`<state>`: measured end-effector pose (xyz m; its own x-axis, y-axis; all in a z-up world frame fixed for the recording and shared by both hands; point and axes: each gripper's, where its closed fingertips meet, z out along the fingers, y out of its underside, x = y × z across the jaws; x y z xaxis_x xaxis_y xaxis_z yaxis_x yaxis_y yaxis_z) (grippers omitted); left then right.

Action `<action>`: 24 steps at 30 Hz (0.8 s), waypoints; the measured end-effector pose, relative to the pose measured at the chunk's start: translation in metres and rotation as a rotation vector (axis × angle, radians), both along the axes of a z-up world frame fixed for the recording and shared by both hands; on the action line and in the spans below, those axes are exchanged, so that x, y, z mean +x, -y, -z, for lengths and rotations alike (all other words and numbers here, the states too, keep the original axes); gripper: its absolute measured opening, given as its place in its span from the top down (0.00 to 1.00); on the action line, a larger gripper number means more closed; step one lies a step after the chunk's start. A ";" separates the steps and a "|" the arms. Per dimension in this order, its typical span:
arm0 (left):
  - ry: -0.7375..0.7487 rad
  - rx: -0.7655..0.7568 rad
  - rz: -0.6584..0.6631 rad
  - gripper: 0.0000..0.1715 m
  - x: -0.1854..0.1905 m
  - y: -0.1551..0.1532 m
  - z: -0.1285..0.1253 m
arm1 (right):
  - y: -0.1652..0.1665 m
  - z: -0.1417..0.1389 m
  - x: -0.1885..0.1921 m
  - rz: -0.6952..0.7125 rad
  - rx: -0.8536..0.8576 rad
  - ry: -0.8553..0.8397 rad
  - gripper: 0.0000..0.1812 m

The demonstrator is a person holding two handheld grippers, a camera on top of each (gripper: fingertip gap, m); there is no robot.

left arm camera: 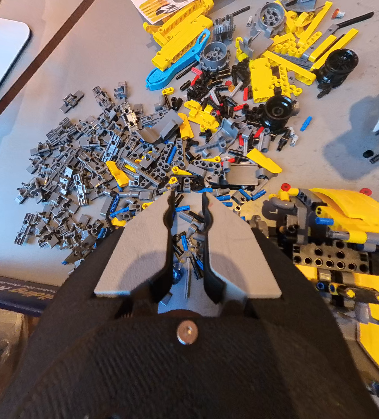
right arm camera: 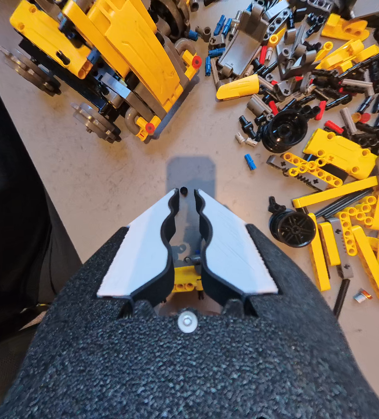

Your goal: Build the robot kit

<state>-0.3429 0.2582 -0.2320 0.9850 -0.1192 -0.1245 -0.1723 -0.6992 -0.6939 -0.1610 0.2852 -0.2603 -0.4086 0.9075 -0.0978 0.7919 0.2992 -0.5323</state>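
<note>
A grey worktop [left arm camera: 97, 68] carries a spread of loose grey pieces [left arm camera: 70, 172] toward its left edge. The left gripper [left arm camera: 187, 195] hovers over small blue pins [left arm camera: 181, 208], fingers spread. A half-built yellow vehicle [right arm camera: 106, 56] sits between the grippers. The right gripper [right arm camera: 186, 191], fingers slightly apart, hangs above a small black pin [right arm camera: 183, 190], holding nothing.

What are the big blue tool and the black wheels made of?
The blue tool looks like hard plastic: smooth, even colour, soft sheen, moulded edges. The black wheel near the lone blue pin also looks like plastic, glossy, with bright glints on its rim. The spoked wheel seems the same. Both lie bare, with no tyre that I can see.
</note>
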 end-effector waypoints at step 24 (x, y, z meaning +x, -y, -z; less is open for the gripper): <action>-0.027 0.015 0.005 0.87 0.003 -0.001 -0.003 | 0.036 -0.019 0.011 0.077 0.004 -0.233 0.90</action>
<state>-0.3399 0.2595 -0.2289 0.9807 -0.1216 -0.1530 -0.1944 -0.6877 -0.6995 -0.1497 0.2490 -0.2410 -0.3495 0.9369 -0.0054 0.6684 0.2453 -0.7022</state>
